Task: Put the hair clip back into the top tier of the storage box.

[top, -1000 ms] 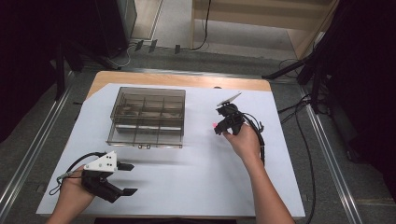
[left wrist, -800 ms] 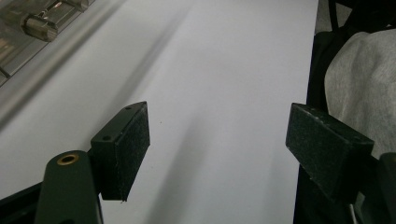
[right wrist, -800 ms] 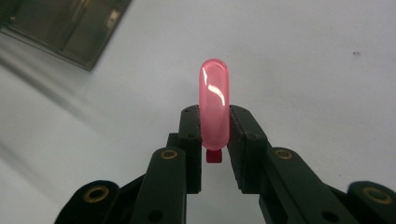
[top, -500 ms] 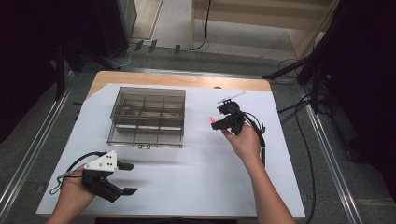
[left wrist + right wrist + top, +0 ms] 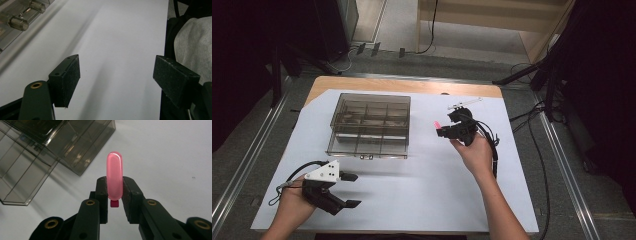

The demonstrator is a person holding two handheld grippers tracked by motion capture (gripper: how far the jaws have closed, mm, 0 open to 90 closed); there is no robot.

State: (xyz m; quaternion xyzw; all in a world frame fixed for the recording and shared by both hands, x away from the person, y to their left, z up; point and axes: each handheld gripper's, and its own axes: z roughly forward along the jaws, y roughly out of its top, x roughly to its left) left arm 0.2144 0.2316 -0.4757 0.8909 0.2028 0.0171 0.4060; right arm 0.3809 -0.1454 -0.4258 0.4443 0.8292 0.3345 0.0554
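a: where's the job at?
b: pick is done. right gripper is clamped tight on a small translucent pink rounded capsule-like piece, lifted over the white paper-covered table, just right of the smoky clear plastic compartment box. placing looks left, probably into the box.
a: orientation?
b: long axis runs straight out along the jaws, rounded end away from the hand, darker pink stub end down between the pads.
a: other hand?
b: left gripper jaws wide apart, holding nothing, low near the table's front edge.
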